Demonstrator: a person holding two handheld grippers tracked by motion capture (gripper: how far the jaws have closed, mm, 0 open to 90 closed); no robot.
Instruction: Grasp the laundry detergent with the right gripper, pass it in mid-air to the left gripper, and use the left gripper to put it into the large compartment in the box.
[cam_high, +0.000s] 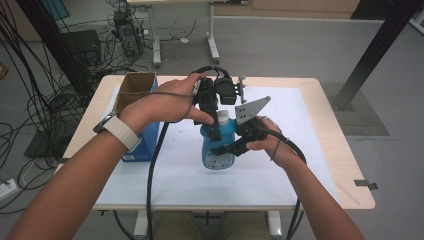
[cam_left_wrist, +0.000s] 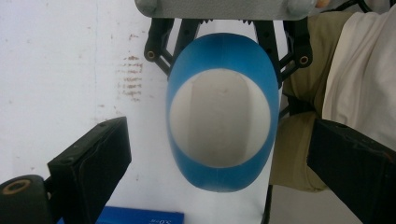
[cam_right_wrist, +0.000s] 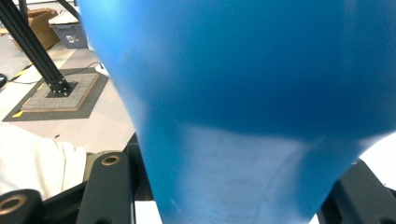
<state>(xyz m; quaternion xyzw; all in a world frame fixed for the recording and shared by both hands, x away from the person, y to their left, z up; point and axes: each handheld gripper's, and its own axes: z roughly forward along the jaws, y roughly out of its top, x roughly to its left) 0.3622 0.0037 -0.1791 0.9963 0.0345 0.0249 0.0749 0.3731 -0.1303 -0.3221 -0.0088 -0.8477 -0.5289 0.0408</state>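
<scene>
A blue bottle (cam_high: 218, 145) was held above the white mat (cam_high: 280, 165), pinched low between the right gripper (cam_high: 227, 149)'s jaws; the left gripper (cam_high: 216, 131), jaws spread wide, hid its neck. A cardboard box (cam_high: 135, 87) stood beyond.

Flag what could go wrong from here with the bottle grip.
1. The right gripper alone clamps the blue bottle low on its body; the rounded plastic could slip or twist between the jaws.
2. The left gripper hangs at the bottle's top with jaws wide open; closing off-centre could knock the bottle loose.
3. The bottle seems held above the table; a slip might drop it near the cardboard box.
</scene>
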